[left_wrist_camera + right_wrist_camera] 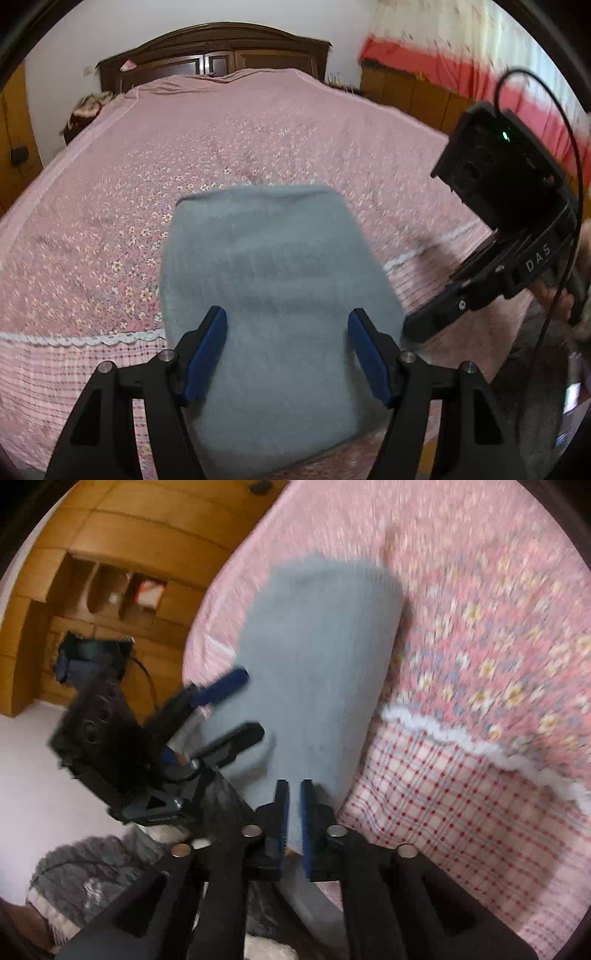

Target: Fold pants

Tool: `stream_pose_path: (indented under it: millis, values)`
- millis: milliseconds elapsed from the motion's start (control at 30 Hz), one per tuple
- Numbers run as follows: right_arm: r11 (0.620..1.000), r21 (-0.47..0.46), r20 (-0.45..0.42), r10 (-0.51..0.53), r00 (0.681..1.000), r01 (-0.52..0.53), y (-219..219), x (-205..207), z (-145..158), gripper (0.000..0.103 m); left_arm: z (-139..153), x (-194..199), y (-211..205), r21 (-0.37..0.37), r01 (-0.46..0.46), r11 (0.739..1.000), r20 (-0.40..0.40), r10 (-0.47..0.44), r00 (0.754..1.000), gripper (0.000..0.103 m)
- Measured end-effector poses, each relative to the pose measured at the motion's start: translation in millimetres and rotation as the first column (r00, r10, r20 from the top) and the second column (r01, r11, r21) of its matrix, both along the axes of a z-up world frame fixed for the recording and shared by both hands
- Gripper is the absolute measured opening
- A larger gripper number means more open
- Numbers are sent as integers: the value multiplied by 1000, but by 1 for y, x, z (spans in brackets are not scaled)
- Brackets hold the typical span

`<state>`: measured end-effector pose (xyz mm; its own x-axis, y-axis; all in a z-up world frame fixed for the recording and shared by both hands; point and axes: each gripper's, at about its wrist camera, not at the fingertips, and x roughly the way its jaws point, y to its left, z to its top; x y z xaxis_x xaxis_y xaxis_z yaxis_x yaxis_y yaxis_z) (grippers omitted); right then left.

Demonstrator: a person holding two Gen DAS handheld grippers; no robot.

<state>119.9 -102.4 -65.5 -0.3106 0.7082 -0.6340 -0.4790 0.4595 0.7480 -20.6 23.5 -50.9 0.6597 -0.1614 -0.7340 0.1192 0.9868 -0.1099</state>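
My left gripper (287, 354) stands released, blue ribbed pads wide above the folded grey fleece pants (273, 295). My right gripper (294, 830) is barely parted; I cannot tell whether it pinches the near edge. The soft rectangular bundle lies on the pink floral bedspread (221, 147).

We see the bedspread (258, 140) bare beyond the folded pants (273, 266); the right gripper (417, 328) crowds their right edge.

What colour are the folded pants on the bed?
Plain light grey-blue pants; clearest in the left wrist view.
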Motion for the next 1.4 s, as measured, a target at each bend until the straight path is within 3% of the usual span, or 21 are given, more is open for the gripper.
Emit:
stream_pose_path:
  millis: [133,267,433,500,633,700,733,767,800,833,933,1000,1033,1100,1133,1200,1267,1400]
  values:
    - [999,-19,13,-42,999,43,-18,13,17,15,-9,3,22,-114,-42,993,-47,37,998,72]
    - [992,-78,58,-95,994,100,-43,28,36,21,-11,-2,37,-145,-45,988,-38,40,998,72]
    - [989,-2,83,-149,985,149,-45,33,46,22,15,0,45,-214,-63,975,-37,57,998,71]
    - [987,41,66,-156,986,154,-39,38,43,22,25,1,46,-223,-47,974,-4,48,999,71]
    - [970,163,-90,-166,982,179,-18,56,26,24,25,18,43,-216,-1,976,5,3,1000,70]
    - [973,162,-80,-154,985,166,-2,60,13,27,4,33,49,-227,-29,974,-81,10,997,48]
    - [975,149,-82,-154,985,165,-1,62,4,27,-8,37,55,-228,-53,972,-114,28,993,42]
    - [975,125,-99,-170,981,182,3,68,-9,27,-14,38,63,-245,-68,967,-107,43,993,34]
    - [972,102,-142,-196,970,211,7,70,-27,26,-17,36,70,-286,-67,956,-94,41,995,33]
    - [968,88,-191,-216,957,236,6,74,-42,18,-18,34,75,-321,-66,945,-95,38,995,34]
    - [963,102,-201,-227,953,251,3,77,-43,13,-12,31,86,-364,-77,928,-124,34,992,34]
    - [962,96,-146,-240,960,256,-4,75,-28,18,0,27,93,-339,-80,937,-118,42,992,41]
    - [960,102,-128,-249,960,262,-10,75,-21,30,8,23,100,-311,-90,946,-105,60,993,47]
    - [950,129,-102,-273,957,285,-23,65,-8,52,14,19,110,-288,-85,954,-113,55,992,74]
    - [947,141,-113,-273,955,287,-30,60,-8,55,12,20,116,-286,-69,956,-149,27,988,78]
    - [952,133,-136,-258,957,276,-33,47,-14,55,-1,18,123,-313,-25,950,-225,-49,973,79]
    - [968,70,-117,-233,966,242,-29,36,-27,55,-19,19,129,-324,-33,945,-311,-73,947,79]
    - [976,79,-105,-194,975,203,-13,28,-40,55,-36,19,139,-405,-20,914,-315,-119,942,82]
